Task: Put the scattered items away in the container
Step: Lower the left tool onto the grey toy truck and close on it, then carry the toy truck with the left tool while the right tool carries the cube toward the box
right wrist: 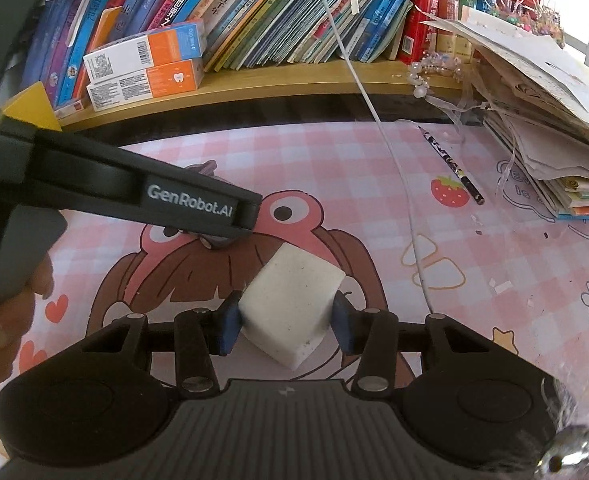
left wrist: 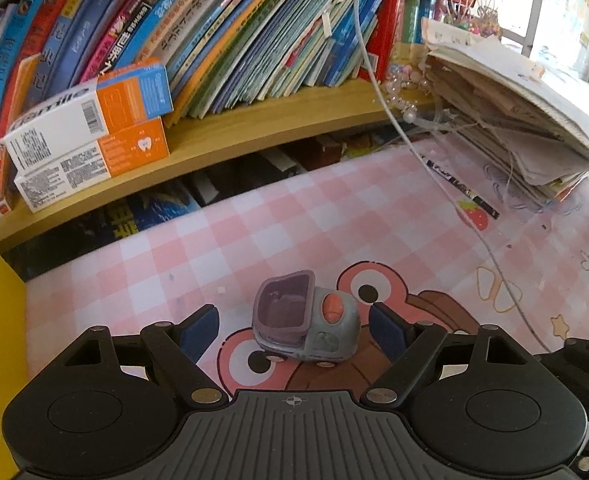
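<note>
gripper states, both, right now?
Left gripper: open, jaws either side of the small grey toy car, pads not touching it.
Right gripper: shut on the white eraser block.

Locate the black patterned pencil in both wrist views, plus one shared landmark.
Left wrist: the pencil lies right of centre on the pink checked mat, by the paper stack.
Right wrist: the pencil is upper right, above the strawberry print.
Shared landmark: stacked orange-and-white boxes on the shelf.

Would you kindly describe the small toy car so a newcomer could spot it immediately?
Start at the pink checked desk mat below the bookshelf. On its cartoon face, between the open left gripper, sits the toy car: grey, with a purple cab and an orange button.
</note>
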Tool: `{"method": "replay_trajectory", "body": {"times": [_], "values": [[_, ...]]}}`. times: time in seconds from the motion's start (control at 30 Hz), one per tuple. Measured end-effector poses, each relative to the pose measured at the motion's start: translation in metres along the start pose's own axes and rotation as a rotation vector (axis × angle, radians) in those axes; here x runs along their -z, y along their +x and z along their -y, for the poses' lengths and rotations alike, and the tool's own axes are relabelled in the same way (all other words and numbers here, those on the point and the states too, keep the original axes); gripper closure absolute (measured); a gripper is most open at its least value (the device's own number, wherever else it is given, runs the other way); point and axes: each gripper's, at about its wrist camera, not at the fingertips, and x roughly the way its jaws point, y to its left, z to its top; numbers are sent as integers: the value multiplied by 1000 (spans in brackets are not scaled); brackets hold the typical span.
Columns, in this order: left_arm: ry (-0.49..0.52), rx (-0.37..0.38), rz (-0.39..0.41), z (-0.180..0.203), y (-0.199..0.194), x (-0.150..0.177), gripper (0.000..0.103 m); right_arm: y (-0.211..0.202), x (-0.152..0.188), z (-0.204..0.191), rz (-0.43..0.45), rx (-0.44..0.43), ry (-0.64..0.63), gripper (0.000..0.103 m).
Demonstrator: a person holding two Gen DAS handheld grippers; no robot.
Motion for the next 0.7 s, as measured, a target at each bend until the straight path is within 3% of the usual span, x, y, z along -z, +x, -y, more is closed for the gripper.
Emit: {"method": "replay_trajectory", "body": {"times": [0.17, 0.23, 0.37, 0.47, 0.7], "values": [[3, -4, -2, 0, 6, 0, 20, 1, -1, 1, -2, -2, -3, 59], [6, -3, -7, 1, 8, 0, 26, 1, -1, 1, -2, 0, -4, 59], [18, -4, -13, 2, 11, 0, 28, 0, -2, 1, -3, 2, -6, 59], [26, -6, -14, 3, 12, 0, 39, 0, -1, 0, -3, 5, -8, 59], [29, -17, -11, 0, 12, 0, 40, 0, -1, 0, -5, 7, -10, 59]]}}
